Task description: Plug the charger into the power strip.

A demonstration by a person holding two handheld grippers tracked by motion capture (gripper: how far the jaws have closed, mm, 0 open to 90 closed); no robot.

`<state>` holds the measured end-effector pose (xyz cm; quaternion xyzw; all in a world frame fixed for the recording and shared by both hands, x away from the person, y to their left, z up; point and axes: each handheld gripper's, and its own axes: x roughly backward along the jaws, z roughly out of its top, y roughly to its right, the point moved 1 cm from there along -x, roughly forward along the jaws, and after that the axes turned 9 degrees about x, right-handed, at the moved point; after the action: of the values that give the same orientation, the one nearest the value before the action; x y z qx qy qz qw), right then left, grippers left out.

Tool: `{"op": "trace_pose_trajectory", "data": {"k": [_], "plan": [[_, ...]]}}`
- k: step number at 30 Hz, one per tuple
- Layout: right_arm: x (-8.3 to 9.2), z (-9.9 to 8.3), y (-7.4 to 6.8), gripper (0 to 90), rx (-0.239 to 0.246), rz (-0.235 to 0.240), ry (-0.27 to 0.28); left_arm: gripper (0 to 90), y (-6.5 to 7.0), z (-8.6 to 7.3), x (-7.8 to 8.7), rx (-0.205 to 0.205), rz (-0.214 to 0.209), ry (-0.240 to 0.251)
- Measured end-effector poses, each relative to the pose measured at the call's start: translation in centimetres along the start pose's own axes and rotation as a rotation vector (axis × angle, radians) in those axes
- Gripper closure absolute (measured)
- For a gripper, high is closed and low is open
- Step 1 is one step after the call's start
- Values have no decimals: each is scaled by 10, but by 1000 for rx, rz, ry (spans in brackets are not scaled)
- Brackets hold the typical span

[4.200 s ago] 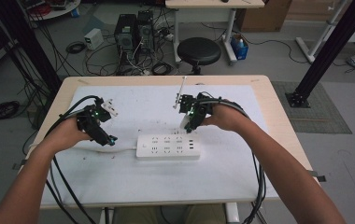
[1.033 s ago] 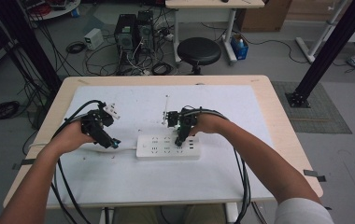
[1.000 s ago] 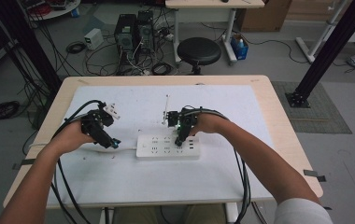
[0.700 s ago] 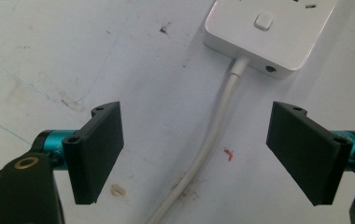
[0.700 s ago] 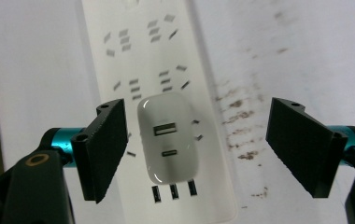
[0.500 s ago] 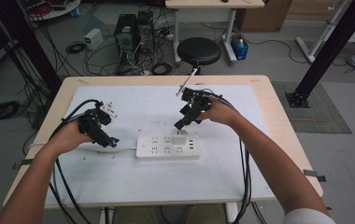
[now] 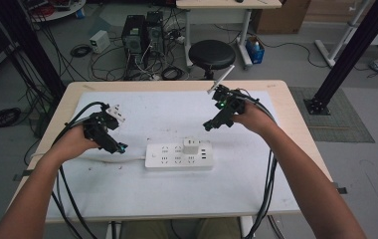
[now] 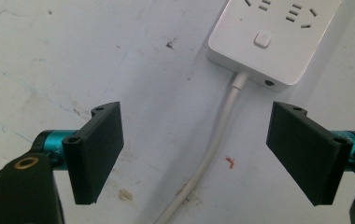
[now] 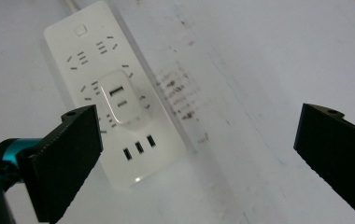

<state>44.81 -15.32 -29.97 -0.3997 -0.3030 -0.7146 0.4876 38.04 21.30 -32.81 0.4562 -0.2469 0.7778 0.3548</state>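
Observation:
A white power strip (image 7: pixel 178 156) lies flat at the middle of the table, with a small white charger (image 7: pixel 191 146) plugged into it. The right gripper view looks down on the power strip (image 9: pixel 112 93) and the charger (image 9: pixel 121 102) with its two USB ports. My right gripper (image 7: pixel 211 124) hovers open, up and to the right of the strip, holding nothing. My left gripper (image 7: pixel 117 148) rests open at the strip's left end. Its jaws straddle the strip's white cord (image 8: pixel 213 140) without touching it, just short of the power strip's end (image 8: pixel 273 37).
A white mat (image 7: pixel 142 194) covers most of the wooden table (image 7: pixel 296 109). Black cables trail from both grippers over the front edge. Behind the table stand a black stool (image 7: pixel 212 54), computer cases (image 7: pixel 140 35) and loose floor cables. A black frame post (image 7: pixel 348 55) rises at the right.
My right gripper was down over the power strip with the charger, then let go and lifted away up and to the right, open. The charger stays plugged in. The left gripper barely moved.

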Motion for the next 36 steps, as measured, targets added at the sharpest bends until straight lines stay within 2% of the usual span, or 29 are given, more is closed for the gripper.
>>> {"op": "trace_pose_trajectory", "data": {"k": [1, 2, 4, 6, 9, 16, 22, 23, 28, 32, 36], "plan": [[5, -4, 0, 5, -9, -14, -4, 189, 1, 0, 1, 9, 2, 9], [9, -8, 0, 5, -20, -20, -16, 188, 1, 1, 2, -6, 4, 2], [20, -17, -1, 6, -32, -33, -33, 189, 2, 1, 3, 11, 8, 16], [30, -26, -4, 6, -48, -41, -44, 189, 2, 1, 4, 2, 19, 3], [44, -40, -10, 6, -68, -74, -60, 189, 5, 0, 5, 13, 38, 2], [61, -77, -22, 6, -130, -123, -55, 189, 7, -3, 13, 39, 71, 31], [66, -92, -27, 6, -152, -148, -50, 189, 8, -5, 16, 46, 89, 39], [66, -96, -28, 6, -158, -146, -40, 189, 6, -7, 17, 48, 99, 28], [61, -103, -30, 6, -163, -145, -42, 189, 3, -11, 17, 87, 121, 33], [55, -106, -32, 7, -166, -134, -41, 189, 4, -12, 18, 77, 115, 30], [51, -108, -33, 7, -168, -129, -39, 189, 4, -13, 19, 86, 120, 31]]}}
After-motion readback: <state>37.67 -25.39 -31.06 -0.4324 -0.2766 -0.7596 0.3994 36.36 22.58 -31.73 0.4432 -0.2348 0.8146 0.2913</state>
